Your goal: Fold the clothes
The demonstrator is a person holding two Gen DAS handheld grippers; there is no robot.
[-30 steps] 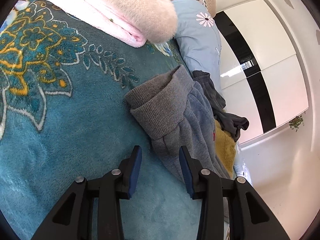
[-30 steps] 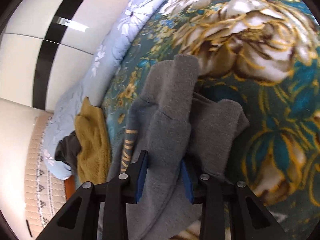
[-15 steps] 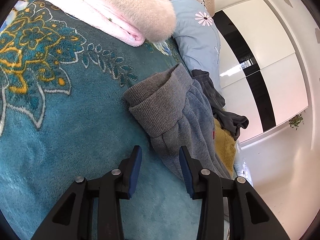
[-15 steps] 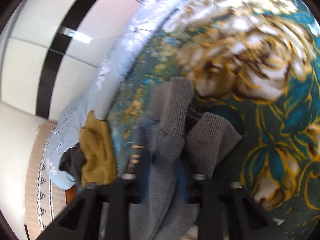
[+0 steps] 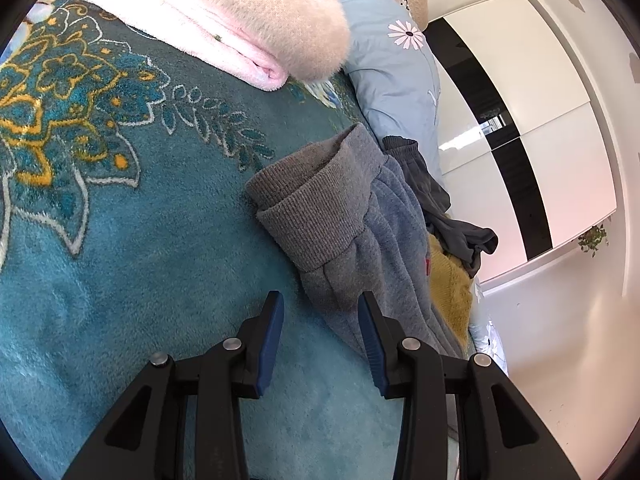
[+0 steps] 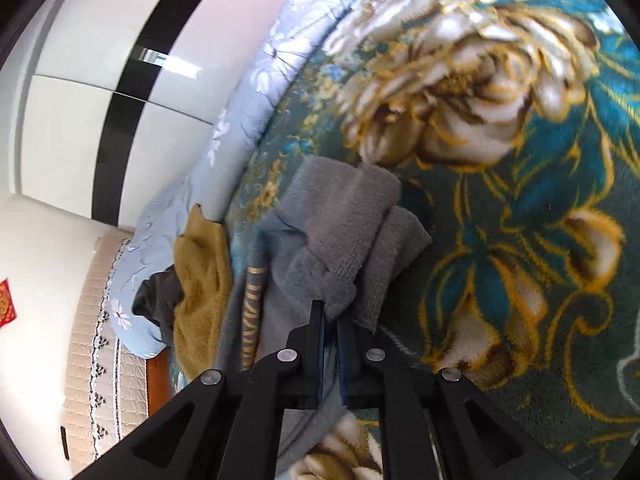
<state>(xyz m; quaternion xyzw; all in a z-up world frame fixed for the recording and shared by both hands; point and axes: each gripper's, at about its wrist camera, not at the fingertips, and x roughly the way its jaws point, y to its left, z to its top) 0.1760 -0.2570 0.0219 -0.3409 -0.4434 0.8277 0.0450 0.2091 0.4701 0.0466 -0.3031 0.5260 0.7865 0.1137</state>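
Now right claw [image 6: 329,322] has clamped shut on grey sweatshirt [image 6: 332,240] fabric; left claw [image 5: 320,320] stays apart w/ cuff [image 5: 320,216] just ahead, so a fold grip is set.

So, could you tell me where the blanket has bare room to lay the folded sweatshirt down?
The teal blanket is bare between the pink towel and the sweatshirt. Past the sweatshirt it is crowded: yellow garment, dark garment, blue pillow.

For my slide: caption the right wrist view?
Right tongs shut on grey sweatshirt lying on floral blanket.
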